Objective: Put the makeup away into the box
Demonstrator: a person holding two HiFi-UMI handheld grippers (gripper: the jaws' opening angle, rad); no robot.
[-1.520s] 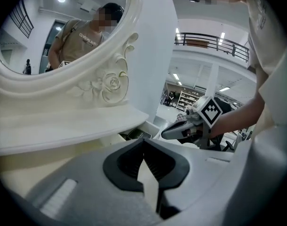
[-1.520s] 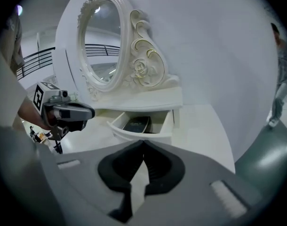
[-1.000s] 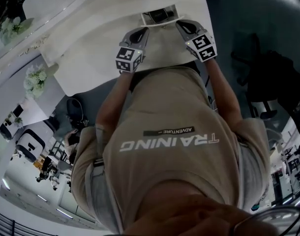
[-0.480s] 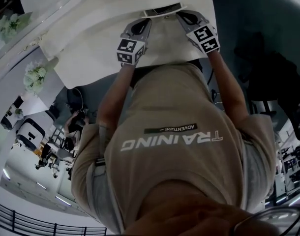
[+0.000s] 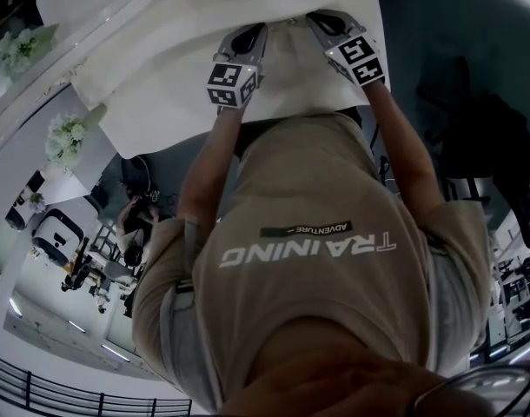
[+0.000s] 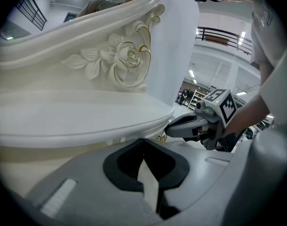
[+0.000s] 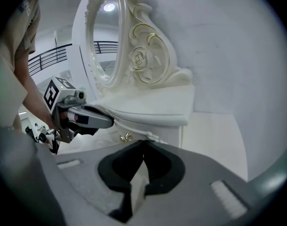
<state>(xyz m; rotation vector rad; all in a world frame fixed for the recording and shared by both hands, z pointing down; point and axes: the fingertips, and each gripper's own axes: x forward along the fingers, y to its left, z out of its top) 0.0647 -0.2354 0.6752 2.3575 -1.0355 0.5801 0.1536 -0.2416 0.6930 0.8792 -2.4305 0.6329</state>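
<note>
The left gripper [image 6: 146,173] had its fingers pressed together with nothing between them. The right gripper [image 7: 139,178] was the same, fingers shut and empty. Both pointed from side by side at a small gold knob [image 6: 161,136], which sat just under the overhanging edge of a raised white shelf [image 6: 87,112]. Beside it lay a flat white counter [image 7: 216,140]. On the shelf stood an oval mirror [image 7: 106,41] in a carved frame with a gilded rose [image 6: 129,58]. From the head view, the person's beige T-shirt [image 5: 308,259] filled most of the picture.

No makeup and no box showed in any view, so where they were could not be told. Makeup pieces would probably be small, light, smooth-cased and easily cracked, so each would best be pinched gently across the middle of its body.
</note>
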